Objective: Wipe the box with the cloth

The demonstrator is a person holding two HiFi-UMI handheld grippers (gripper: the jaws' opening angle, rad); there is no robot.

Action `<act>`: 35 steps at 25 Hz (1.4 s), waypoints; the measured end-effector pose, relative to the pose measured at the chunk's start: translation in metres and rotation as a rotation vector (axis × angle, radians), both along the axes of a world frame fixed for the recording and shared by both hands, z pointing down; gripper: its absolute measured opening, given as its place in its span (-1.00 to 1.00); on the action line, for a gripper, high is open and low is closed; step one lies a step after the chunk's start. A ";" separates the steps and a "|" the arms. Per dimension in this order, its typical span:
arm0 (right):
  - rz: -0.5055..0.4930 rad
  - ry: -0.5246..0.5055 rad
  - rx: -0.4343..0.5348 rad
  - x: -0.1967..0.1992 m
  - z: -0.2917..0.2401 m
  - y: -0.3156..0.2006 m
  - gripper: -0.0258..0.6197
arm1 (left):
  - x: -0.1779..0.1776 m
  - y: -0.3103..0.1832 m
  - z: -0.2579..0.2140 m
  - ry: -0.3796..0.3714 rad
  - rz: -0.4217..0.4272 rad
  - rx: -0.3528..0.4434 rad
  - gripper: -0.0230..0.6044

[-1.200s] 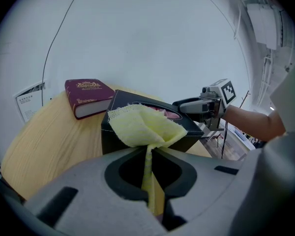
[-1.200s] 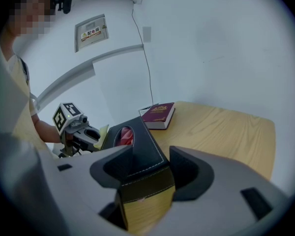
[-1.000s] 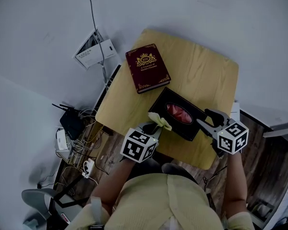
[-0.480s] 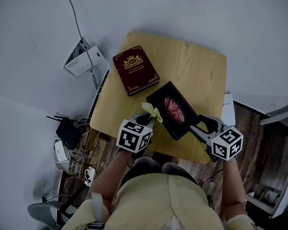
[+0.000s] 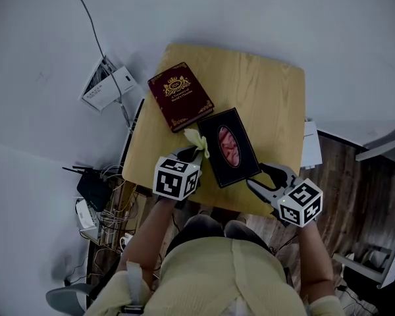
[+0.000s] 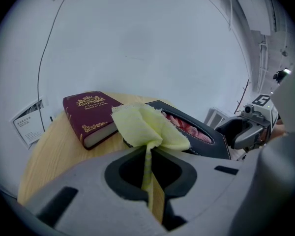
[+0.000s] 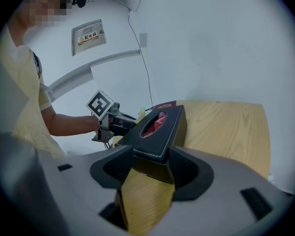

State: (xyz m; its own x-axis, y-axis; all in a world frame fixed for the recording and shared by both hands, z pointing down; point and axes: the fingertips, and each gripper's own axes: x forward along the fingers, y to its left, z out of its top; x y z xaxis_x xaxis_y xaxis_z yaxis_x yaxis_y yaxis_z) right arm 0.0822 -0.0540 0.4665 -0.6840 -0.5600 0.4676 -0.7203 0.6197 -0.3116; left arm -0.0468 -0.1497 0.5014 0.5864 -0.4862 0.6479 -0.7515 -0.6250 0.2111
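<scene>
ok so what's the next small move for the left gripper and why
Probably ease the left gripper toward the box so the yellow cloth lands on its black top. The cloth is pinched in those jaws beside the box's edge, and the right gripper grips the near corner, steadying it.

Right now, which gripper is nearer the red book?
Left. The left gripper, pinching the cloth, is beside the book; the right gripper grips the box corner farthest from it.
</scene>
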 end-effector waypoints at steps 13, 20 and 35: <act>-0.103 -0.023 0.006 -0.053 -0.001 0.012 -0.17 | -0.032 -0.020 -0.006 -0.017 -0.081 0.064 -0.83; -0.110 -0.043 0.010 -0.058 -0.001 0.011 -0.17 | -0.045 -0.010 -0.013 -0.027 -0.111 0.115 -0.83; -0.088 -0.075 0.006 -0.039 0.006 0.017 -0.40 | -0.068 0.075 -0.006 -0.004 -0.189 0.106 -0.83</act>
State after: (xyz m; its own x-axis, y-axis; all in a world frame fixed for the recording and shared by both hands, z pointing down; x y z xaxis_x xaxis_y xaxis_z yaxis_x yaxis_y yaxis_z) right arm 0.0436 -0.0371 0.4723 -0.7638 -0.4984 0.4101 -0.6376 0.6816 -0.3591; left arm -0.1144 -0.0744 0.4957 0.4762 -0.6524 0.5896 -0.8579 -0.4917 0.1489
